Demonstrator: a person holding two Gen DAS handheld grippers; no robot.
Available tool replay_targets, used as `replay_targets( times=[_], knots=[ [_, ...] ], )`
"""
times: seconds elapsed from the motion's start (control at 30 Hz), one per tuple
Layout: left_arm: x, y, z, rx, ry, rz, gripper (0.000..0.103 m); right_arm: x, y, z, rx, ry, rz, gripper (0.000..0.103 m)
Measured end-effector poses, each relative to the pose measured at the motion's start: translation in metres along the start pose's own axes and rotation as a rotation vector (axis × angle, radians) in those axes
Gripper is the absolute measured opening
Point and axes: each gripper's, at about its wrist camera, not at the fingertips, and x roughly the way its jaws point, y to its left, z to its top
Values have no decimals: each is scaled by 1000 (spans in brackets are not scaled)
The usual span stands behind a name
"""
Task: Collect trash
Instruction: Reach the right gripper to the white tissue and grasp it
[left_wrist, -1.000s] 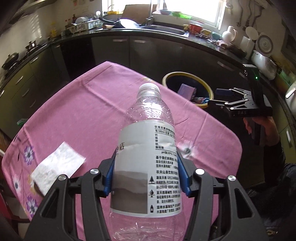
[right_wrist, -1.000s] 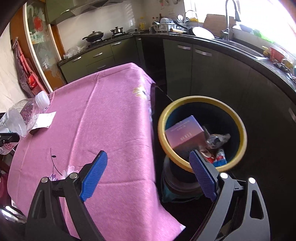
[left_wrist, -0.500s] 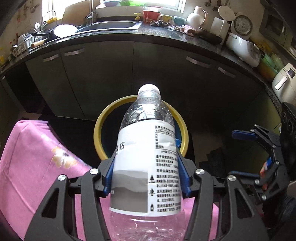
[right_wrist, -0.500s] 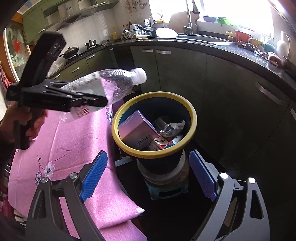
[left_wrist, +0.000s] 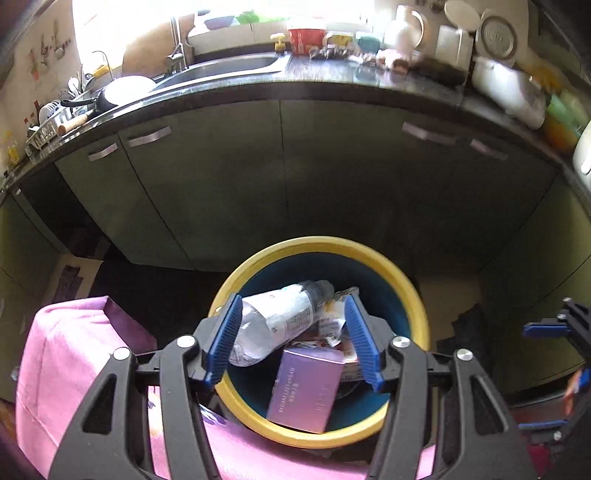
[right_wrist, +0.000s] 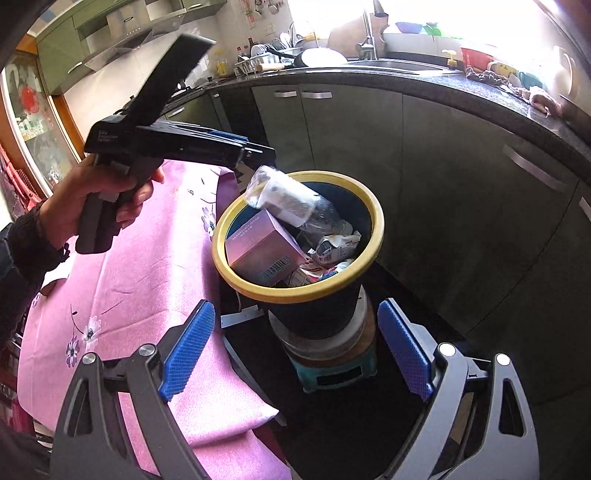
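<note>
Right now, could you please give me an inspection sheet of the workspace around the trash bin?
Surface: pink floral tablecloth on the table beside the bin.
Job's things: clear plastic water bottle lies tilted in the yellow-rimmed dark trash bin, atop a purple cardboard box and crumpled wrappers.
Clutter: nothing seen on the visible cloth.
Grippers: left gripper above the bin, jaws open, empty; right gripper jaws open, empty.
Cables: nothing seen.
Surroundings: dark green kitchen cabinets, steel sink, bin raised on a teal stool.

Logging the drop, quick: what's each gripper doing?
Left gripper: open, empty, above the bin; bottle lies inside.
Right gripper: open, empty.
</note>
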Motion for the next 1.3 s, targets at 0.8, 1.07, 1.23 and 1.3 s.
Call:
replay_targets(
  times=[0.8, 1.07, 1.23, 1.3],
  knots=[
    [-333, 7, -298, -401, -480, 461, 96, 74, 252, 44, -516, 99, 345, 92],
    [-375, 30, -369, -574, -469, 547, 96, 142, 380, 31, -641, 271, 578, 92],
    [-385, 43, -394, -636, -476, 535, 96, 160, 432, 16, -748, 280, 584, 92],
    [-383, 41, -394, -635, -473, 539, 96, 163, 444, 9, -809, 251, 538, 92]
  ],
)
